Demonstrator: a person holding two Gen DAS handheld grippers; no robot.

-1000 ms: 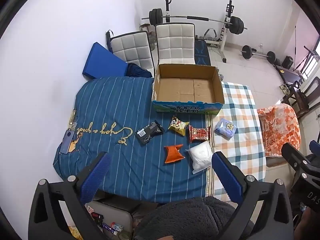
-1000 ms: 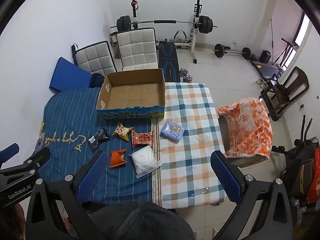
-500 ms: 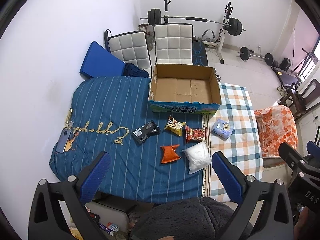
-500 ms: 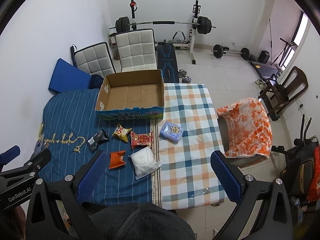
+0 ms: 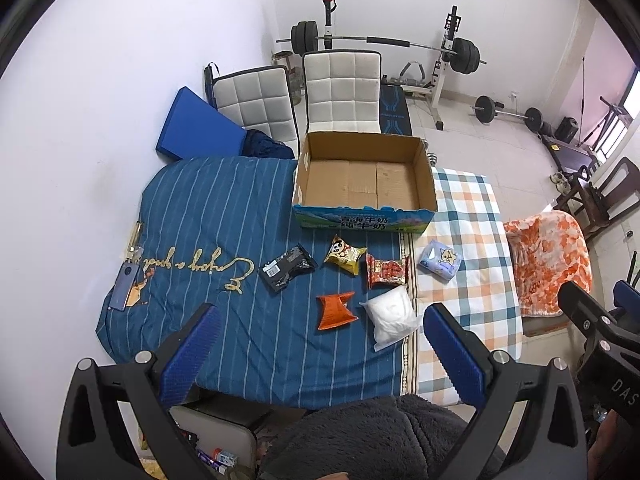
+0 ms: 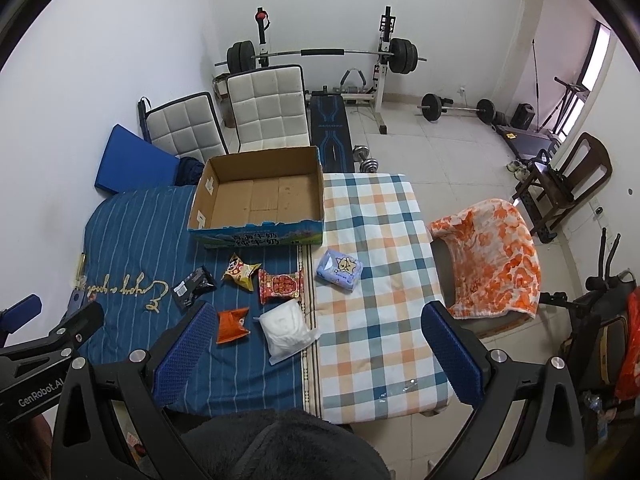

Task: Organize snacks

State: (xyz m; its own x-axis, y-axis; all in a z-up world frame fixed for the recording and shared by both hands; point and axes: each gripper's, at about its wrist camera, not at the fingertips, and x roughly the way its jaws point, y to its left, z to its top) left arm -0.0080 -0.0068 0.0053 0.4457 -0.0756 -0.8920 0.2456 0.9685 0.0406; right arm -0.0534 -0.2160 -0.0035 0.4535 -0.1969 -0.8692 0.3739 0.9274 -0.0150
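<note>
An empty cardboard box (image 5: 364, 184) (image 6: 260, 200) stands at the far side of the table. In front of it lie several snack packs: a black pack (image 5: 286, 267) (image 6: 194, 286), a yellow panda pack (image 5: 344, 255) (image 6: 240, 271), a red pack (image 5: 386, 271) (image 6: 280, 286), an orange pack (image 5: 335, 311) (image 6: 232, 324), a white bag (image 5: 392, 316) (image 6: 286, 330) and a pale blue packet (image 5: 440, 260) (image 6: 339, 271). My left gripper (image 5: 318, 328) and right gripper (image 6: 314, 330) both hang open, high above the table's near edge, holding nothing.
The table carries a blue striped cloth (image 5: 208, 208) and a checked cloth (image 6: 372, 264). A phone (image 5: 126, 290) lies at its left edge. Two white chairs (image 5: 340, 92), a blue cushion (image 5: 196, 124), a barbell rack (image 6: 320, 54) and an orange-draped chair (image 6: 492, 256) surround it.
Both grippers have drifted slightly, so the table and box shift a little left and down in view. The snacks have not moved; both grippers stay open.
</note>
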